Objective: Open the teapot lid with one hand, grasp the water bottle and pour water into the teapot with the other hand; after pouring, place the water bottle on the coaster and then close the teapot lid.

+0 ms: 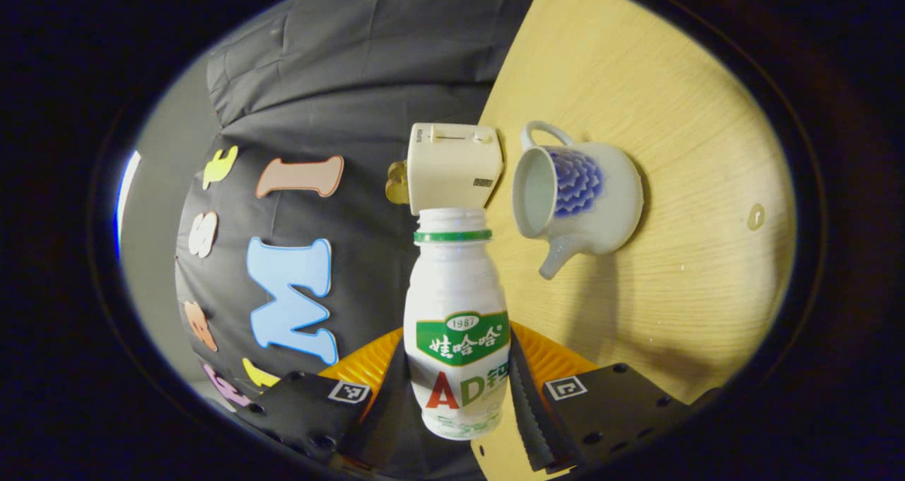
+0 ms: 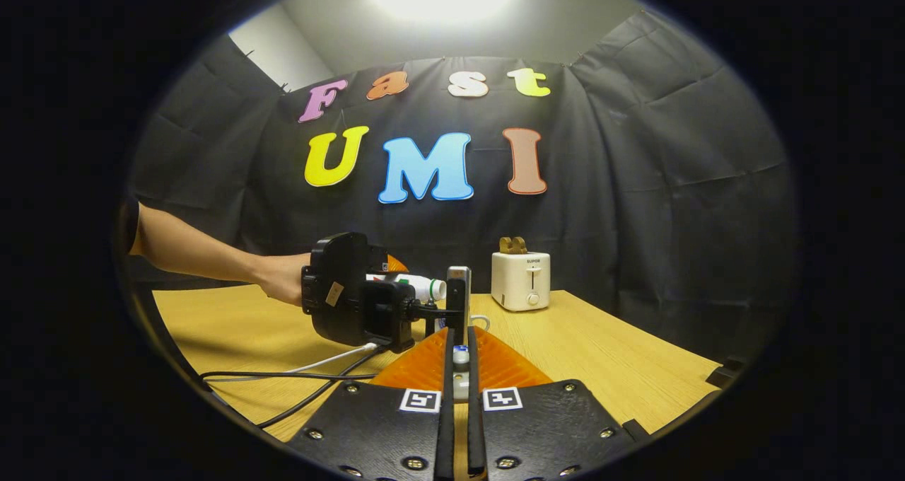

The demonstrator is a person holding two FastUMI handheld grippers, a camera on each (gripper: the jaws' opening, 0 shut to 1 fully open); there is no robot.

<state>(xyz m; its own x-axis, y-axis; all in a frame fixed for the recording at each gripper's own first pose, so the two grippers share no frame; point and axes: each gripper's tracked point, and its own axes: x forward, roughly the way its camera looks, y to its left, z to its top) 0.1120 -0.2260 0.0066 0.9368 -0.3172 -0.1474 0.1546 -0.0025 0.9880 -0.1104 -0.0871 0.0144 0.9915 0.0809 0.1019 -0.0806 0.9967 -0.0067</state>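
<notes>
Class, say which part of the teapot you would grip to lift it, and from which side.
Probably the looped handle of the teapot, approached from the side opposite the spout: the loop is thin, the round body looks too wide.

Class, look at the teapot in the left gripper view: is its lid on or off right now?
Off. The teapot shows a bare round mouth with the pale inside visible and no lid on it.
</notes>
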